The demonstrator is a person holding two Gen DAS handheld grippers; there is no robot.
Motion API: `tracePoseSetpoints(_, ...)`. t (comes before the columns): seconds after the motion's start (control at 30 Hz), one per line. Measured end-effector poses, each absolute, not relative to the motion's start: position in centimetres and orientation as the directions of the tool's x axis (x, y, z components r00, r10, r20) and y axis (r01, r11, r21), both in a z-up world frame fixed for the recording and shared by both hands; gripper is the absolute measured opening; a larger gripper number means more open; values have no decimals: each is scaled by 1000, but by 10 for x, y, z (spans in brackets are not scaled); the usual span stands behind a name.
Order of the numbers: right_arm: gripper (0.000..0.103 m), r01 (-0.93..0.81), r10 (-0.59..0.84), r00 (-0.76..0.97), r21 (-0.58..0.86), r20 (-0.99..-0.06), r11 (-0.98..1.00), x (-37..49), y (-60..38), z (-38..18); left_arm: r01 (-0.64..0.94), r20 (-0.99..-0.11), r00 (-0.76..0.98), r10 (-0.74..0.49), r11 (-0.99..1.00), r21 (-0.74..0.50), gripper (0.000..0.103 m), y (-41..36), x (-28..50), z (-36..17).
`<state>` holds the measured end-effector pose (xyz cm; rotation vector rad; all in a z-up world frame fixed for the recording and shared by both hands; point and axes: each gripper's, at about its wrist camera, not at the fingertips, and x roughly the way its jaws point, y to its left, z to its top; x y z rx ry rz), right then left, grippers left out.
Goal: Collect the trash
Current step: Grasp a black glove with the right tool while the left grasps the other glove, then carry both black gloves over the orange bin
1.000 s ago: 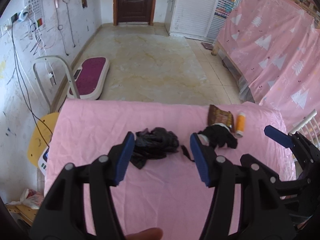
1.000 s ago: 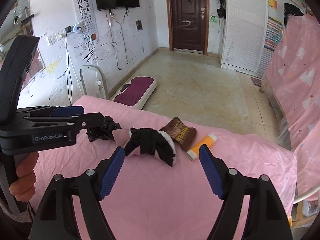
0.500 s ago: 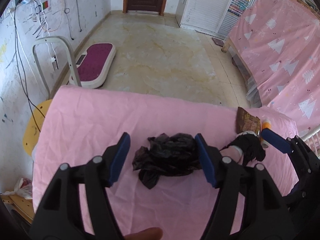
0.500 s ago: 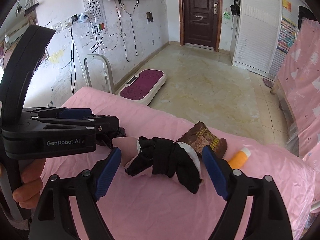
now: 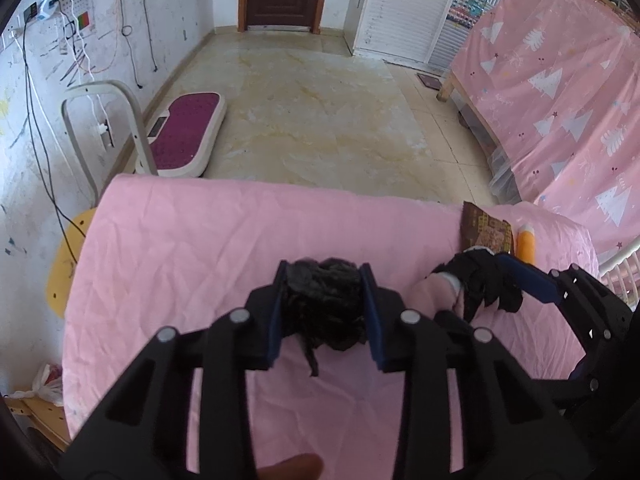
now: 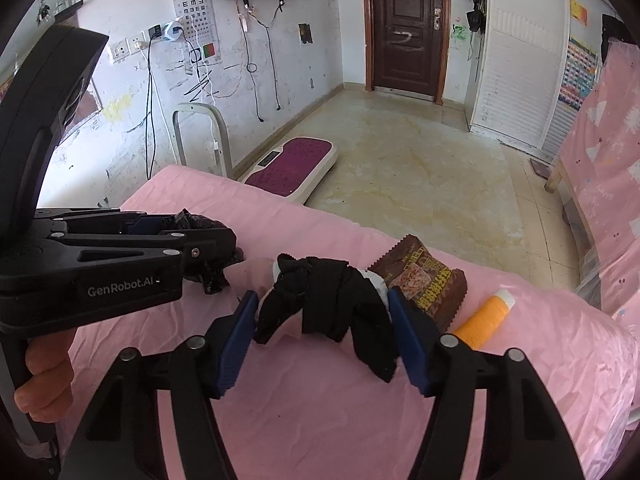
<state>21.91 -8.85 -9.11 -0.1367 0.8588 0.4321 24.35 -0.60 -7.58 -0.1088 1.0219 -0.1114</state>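
Both my jaws have just been closing: left gripper (image 5: 324, 304) now squeezes the crumpled black bag (image 5: 326, 308), right gripper (image 6: 322, 332) brackets the black-and-white sock bundle (image 6: 332, 304) at twelve o'clock on the bench (image 6: 320, 420). Soft, light, compressible; I take each mid-bulk.

- The right gripper (image 6: 324, 334) is low over the pink cloth (image 6: 360, 412); its jaws have just been closing, and a black and white cloth bundle (image 6: 332, 304) lies between the blue pads (image 6: 408, 340).
- The pads are at both ends of the bundle, touching it or nearly so; a firm grip cannot be told.
- Just behind the bundle on the right lies a brown snack wrapper (image 6: 430, 278), and beside the wrapper is an orange tube (image 6: 486, 318).
- On the left, the left gripper (image 6: 188, 226) holds a crumpled black plastic bag (image 6: 208, 256) between its jaws.
- A person's hand (image 6: 46, 376) grips the handle of the left gripper.
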Motion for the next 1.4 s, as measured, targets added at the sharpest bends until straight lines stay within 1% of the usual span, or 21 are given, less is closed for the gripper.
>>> tracePoseSetpoints(0.3, 52, -405, 325, 592, 76, -737, 911, 203, -101, -76, 16, -831, 539, -140, 988, -156, 31, 0, 226, -63)
tracePoseSetpoints(0.6, 52, -372, 332, 648, 96, -686, 923, 165, -133, -48, 41, -797, 590, -134, 990, -137, 31, -13, 193, -30)
tracePoseSetpoints(1.07, 52, -306, 323, 758, 128, -566, 943, 88, -211, 0, 115, -753, 646, -127, 991, -68, 31, -87, 137, 11)
tracePoseSetpoints(1.4, 52, -231, 285, 815, 169, -504, 958, 36, -285, 10, 200, -736, 661, -142, 980, -10, 31, -154, 109, 26)
